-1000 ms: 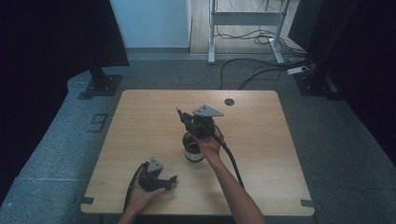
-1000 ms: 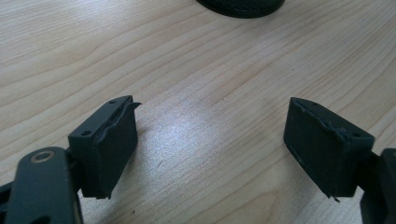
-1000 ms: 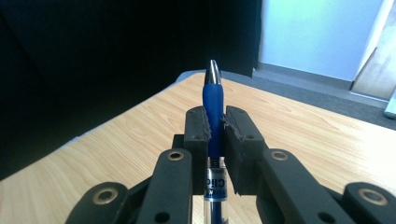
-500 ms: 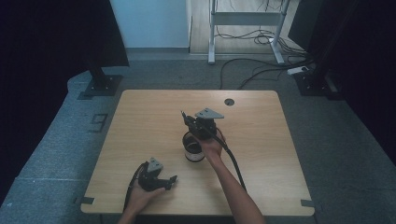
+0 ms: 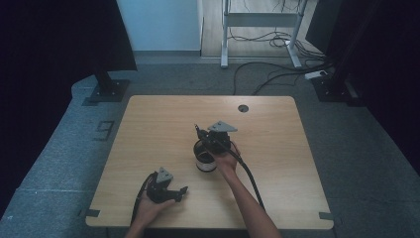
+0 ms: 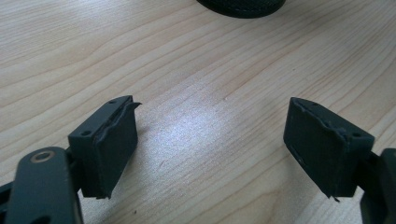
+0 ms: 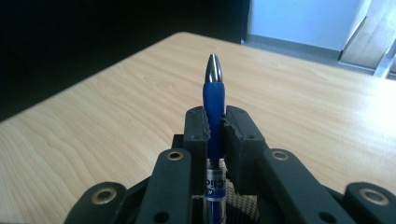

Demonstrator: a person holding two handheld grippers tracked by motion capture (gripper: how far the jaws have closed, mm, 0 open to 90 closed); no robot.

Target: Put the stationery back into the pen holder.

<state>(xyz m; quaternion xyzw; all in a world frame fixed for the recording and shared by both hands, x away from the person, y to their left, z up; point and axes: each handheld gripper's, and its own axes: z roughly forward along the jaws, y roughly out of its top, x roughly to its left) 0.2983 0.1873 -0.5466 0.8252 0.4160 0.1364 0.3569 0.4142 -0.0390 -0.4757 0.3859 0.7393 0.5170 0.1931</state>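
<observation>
My right gripper (image 7: pixel 215 122) is shut on a blue pen (image 7: pixel 214 91), whose silver tip sticks up past the pads. In the high view the right gripper (image 5: pixel 210 140) hovers just over a dark round pen holder (image 5: pixel 205 161) near the table's middle. Black mesh (image 7: pixel 243 205) shows under the jaws. My left gripper (image 5: pixel 179 192) rests at the front left of the table in a hand. Its jaws (image 6: pixel 210 135) stand apart over bare wood with nothing between them. A dark round rim (image 6: pixel 240 5) lies beyond them.
The wooden table (image 5: pixel 158 124) has a small round cable hole (image 5: pixel 242 108) at its far edge. Beyond the table are a grey floor, a metal stand (image 5: pixel 225 62) and loose cables (image 5: pixel 277 69). Dark screens stand at both sides.
My right gripper has sunk a little toward the pen holder with the pen in it. The left gripper has stayed put.
</observation>
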